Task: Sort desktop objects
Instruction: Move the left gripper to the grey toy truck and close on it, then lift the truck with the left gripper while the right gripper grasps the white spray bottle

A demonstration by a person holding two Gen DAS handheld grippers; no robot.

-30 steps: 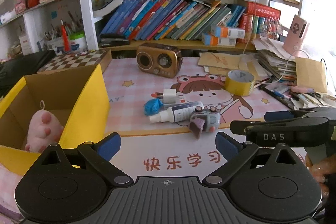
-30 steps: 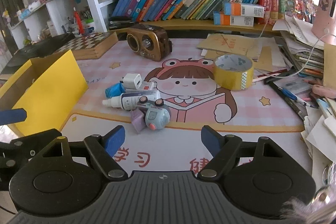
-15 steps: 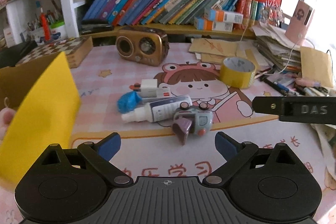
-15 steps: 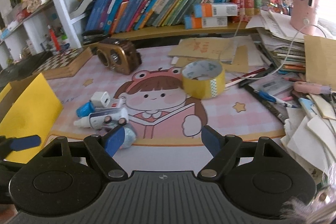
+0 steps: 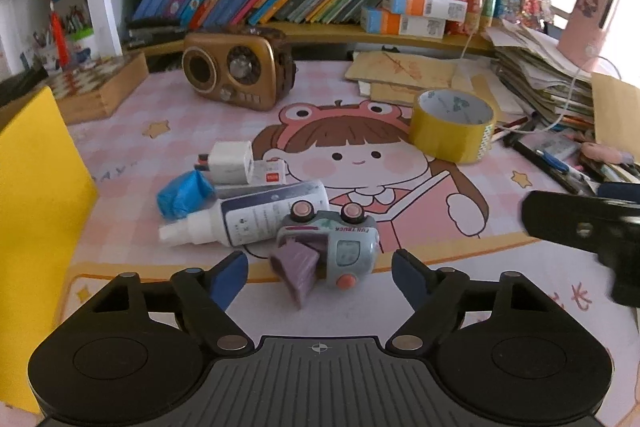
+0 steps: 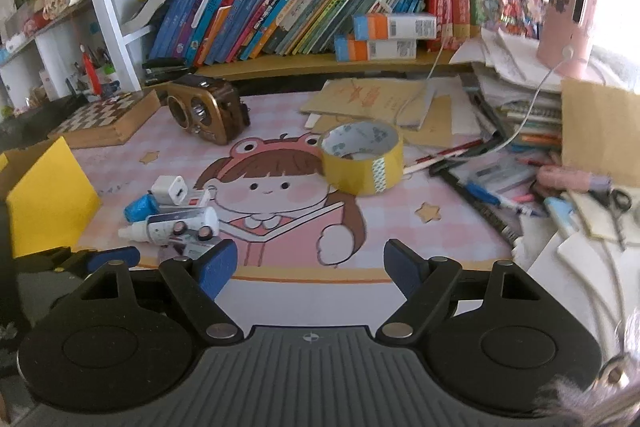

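My left gripper (image 5: 320, 277) is open and empty, its fingers on either side of a grey-blue toy truck (image 5: 334, 247) lying on its side on the pink cartoon desk mat (image 5: 360, 163). Behind the truck lie a white spray bottle (image 5: 248, 217), a blue crumpled wrapper (image 5: 184, 193) and a white charger plug (image 5: 232, 163). A roll of yellow tape (image 5: 452, 125) stands at the right. My right gripper (image 6: 310, 265) is open and empty, low over the mat's front edge, with the tape (image 6: 362, 157) ahead and the truck (image 6: 192, 241) at its left fingertip.
A yellow cardboard box (image 5: 36, 195) stands at the left edge. A brown retro radio (image 5: 236, 69) and a chessboard box (image 5: 100, 85) sit at the back. Pens and stacked papers (image 6: 520, 183) crowd the right side. A bookshelf (image 6: 304, 19) runs behind.
My left gripper has swung right, away from the yellow box, and moved in on the toy truck. My right gripper has shifted right, toward the tape and pens.
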